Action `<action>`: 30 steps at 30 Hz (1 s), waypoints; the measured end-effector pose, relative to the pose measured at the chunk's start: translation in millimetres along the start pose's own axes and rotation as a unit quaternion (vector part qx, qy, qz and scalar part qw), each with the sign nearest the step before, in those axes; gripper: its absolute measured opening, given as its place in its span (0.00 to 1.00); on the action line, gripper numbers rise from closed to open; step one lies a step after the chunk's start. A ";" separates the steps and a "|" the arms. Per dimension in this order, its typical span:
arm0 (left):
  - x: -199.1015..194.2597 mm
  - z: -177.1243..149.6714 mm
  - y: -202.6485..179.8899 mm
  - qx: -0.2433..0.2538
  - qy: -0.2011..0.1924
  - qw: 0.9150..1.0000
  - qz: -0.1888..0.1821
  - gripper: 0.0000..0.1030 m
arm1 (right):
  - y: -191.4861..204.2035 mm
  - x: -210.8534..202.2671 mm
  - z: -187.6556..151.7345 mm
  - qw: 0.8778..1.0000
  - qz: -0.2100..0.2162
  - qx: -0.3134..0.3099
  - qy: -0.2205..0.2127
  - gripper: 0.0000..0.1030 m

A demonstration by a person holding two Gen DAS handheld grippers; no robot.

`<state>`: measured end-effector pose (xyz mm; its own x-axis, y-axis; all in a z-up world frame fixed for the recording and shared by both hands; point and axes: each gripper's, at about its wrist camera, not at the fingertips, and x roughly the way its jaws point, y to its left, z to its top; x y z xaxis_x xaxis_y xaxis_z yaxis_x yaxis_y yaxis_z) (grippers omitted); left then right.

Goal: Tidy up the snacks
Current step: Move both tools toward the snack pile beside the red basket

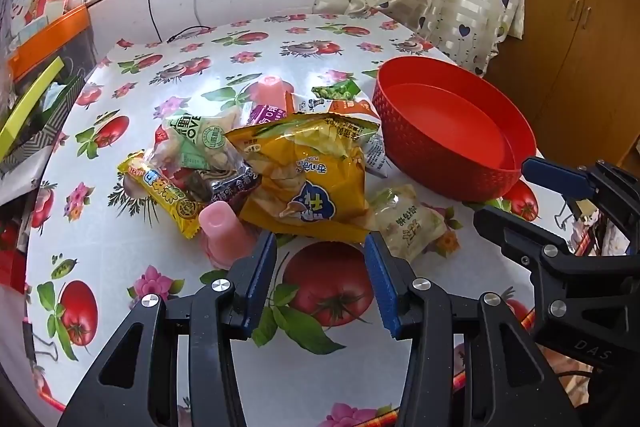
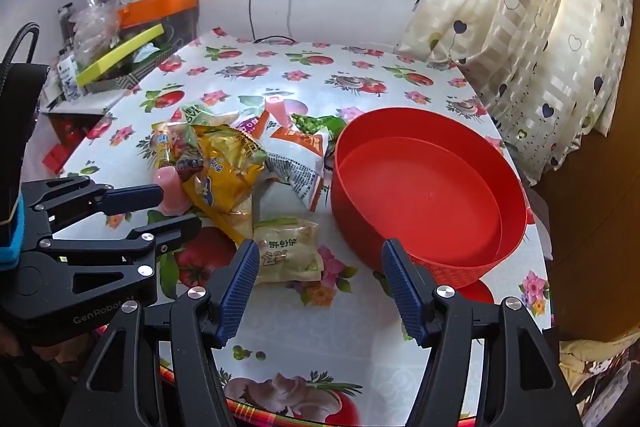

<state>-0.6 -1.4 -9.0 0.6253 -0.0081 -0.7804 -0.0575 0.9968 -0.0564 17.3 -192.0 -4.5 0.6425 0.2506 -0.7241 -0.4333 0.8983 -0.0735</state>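
A pile of snack packets lies mid-table: a big yellow chip bag [image 1: 308, 179] [image 2: 224, 171], a pale green packet [image 1: 408, 223] [image 2: 288, 251], a yellow bar [image 1: 164, 195], a white-orange packet [image 2: 300, 163] and two pink jelly cups [image 1: 222, 235] [image 2: 172, 191] [image 2: 276, 109]. A red round basket [image 1: 452, 131] [image 2: 424, 195] stands empty to the right. My left gripper [image 1: 320, 267] is open and empty just before the chip bag. My right gripper [image 2: 320, 279] is open and empty, between the pale green packet and the basket.
The table has a tomato-print cloth [image 1: 328, 367]. A cluttered shelf with boxes and an orange tray [image 1: 44, 39] stands at the left. A heart-print curtain [image 2: 532, 39] hangs at the back right, a wooden cupboard [image 1: 580, 39] beyond it. A cable [image 2: 272, 39] lies at the far edge.
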 end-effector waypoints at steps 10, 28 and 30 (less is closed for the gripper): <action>-0.9 -3.6 0.4 0.002 -0.008 1.000 0.002 0.46 | 0.0 1.1 0.5 1.000 0.000 -0.001 0.000 0.60; 2.0 -7.6 16.8 -0.027 -0.001 0.999 -0.025 0.46 | -3.5 -0.4 6.1 1.000 0.001 0.000 -0.001 0.60; 2.0 -7.2 20.7 -0.032 -0.001 0.999 -0.022 0.46 | -4.0 0.0 6.1 1.000 0.002 0.000 -0.001 0.60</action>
<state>-6.0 18.7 -16.2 0.6305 -0.0522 -0.7744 -0.0798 0.9881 -0.1315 22.9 -193.4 0.0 0.6428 0.2549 -0.7224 -0.4360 0.8971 -0.0714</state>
